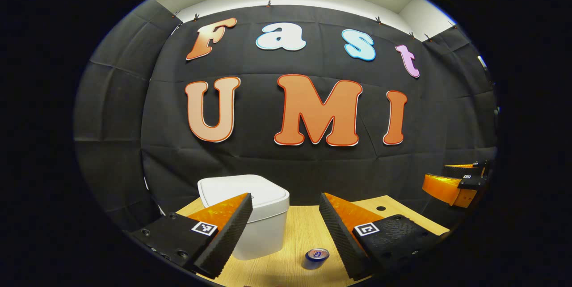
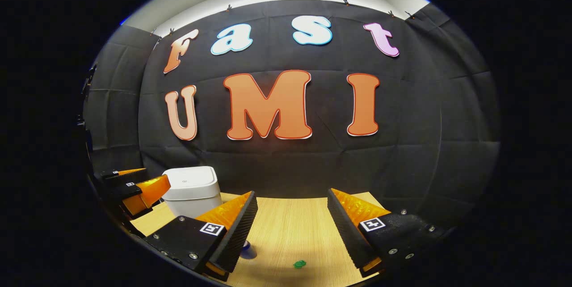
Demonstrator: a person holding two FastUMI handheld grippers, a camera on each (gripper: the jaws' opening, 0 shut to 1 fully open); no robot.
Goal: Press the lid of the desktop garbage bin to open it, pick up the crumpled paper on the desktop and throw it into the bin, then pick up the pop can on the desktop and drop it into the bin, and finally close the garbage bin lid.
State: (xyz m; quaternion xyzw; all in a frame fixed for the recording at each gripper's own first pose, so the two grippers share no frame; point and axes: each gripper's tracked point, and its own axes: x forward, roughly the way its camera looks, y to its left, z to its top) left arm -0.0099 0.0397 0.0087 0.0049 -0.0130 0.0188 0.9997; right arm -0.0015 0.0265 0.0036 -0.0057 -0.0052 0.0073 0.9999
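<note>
The white desktop bin (image 1: 250, 220) stands on the wooden table with its lid down, just behind my left gripper's left finger. A blue pop can (image 1: 317, 255) stands upright on the table, low between the fingers of my left gripper (image 1: 286, 229), which is open and holds nothing. In the right gripper view the bin (image 2: 192, 188) sits at the left and the can (image 2: 247, 249) peeks out from behind a finger. A small green crumpled thing (image 2: 299, 263) lies on the table under my right gripper (image 2: 290, 229), which is open with nothing in it.
The wooden table (image 1: 299, 224) runs back to the black cloth wall. A small dark hole (image 1: 380, 208) marks its far right part. The right gripper (image 1: 460, 182) hangs at the right edge of the left gripper view; the left gripper (image 2: 134, 186) shows beside the bin.
</note>
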